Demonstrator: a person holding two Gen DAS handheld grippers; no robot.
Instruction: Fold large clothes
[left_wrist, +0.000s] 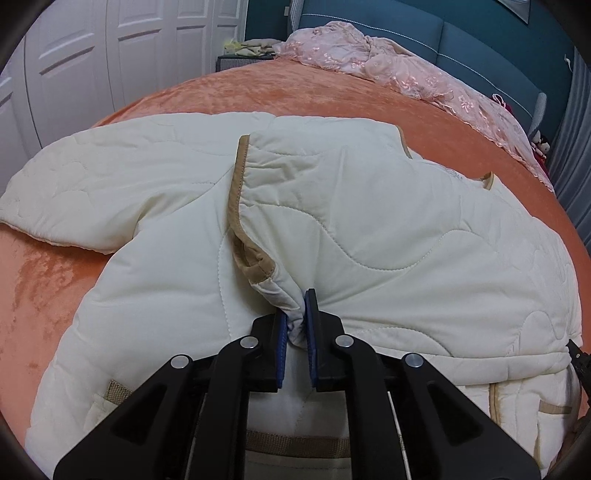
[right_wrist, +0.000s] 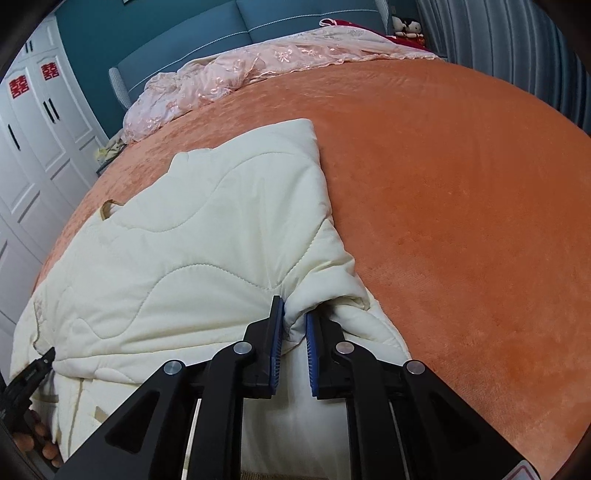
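Observation:
A cream quilted jacket (left_wrist: 369, 229) with tan trim lies spread on the orange bedspread (left_wrist: 258, 92), one sleeve stretching out to the left. My left gripper (left_wrist: 296, 314) is shut on a pinch of the jacket's front edge, just below the tan-trimmed opening. In the right wrist view the same jacket (right_wrist: 192, 236) lies with a sleeve folded over its body. My right gripper (right_wrist: 295, 317) is shut on a bunched fold of that jacket near its right edge. The other gripper's black tip (right_wrist: 33, 369) shows at the far left.
A pink lace cover (left_wrist: 388, 62) lies crumpled along the head of the bed, against a teal headboard (right_wrist: 207, 29). White wardrobe doors (left_wrist: 92, 55) stand to the left. Grey curtains (right_wrist: 517, 48) hang on the right. Broad orange bedspread (right_wrist: 461, 203) stretches right of the jacket.

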